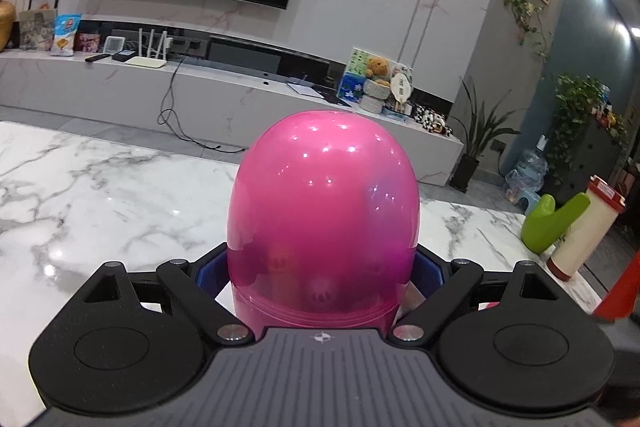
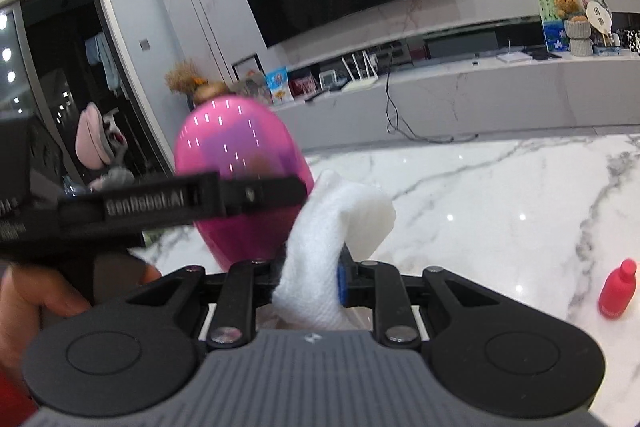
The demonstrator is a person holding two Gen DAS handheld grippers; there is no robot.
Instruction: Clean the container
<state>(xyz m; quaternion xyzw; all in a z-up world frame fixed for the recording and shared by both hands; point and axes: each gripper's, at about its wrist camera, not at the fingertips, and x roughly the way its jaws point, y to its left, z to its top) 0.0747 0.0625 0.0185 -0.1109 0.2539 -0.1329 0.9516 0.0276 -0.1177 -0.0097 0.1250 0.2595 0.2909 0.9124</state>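
Observation:
A glossy pink egg-shaped container (image 1: pixel 324 219) fills the middle of the left wrist view. My left gripper (image 1: pixel 322 275) is shut on its lower part, with blue pads on both sides, and holds it above the marble table (image 1: pixel 100 187). In the right wrist view the same container (image 2: pixel 244 183) is at left, with the left gripper's black finger (image 2: pixel 248 197) across it. My right gripper (image 2: pixel 308 279) is shut on a folded white paper towel (image 2: pixel 332 227), which touches the container's right side.
A white bottle with a red cap (image 1: pixel 588 227) and a green object (image 1: pixel 552 223) stand at the table's right edge. A small red bottle (image 2: pixel 618 289) stands on the table at the right. A TV wall and a long low cabinet are behind.

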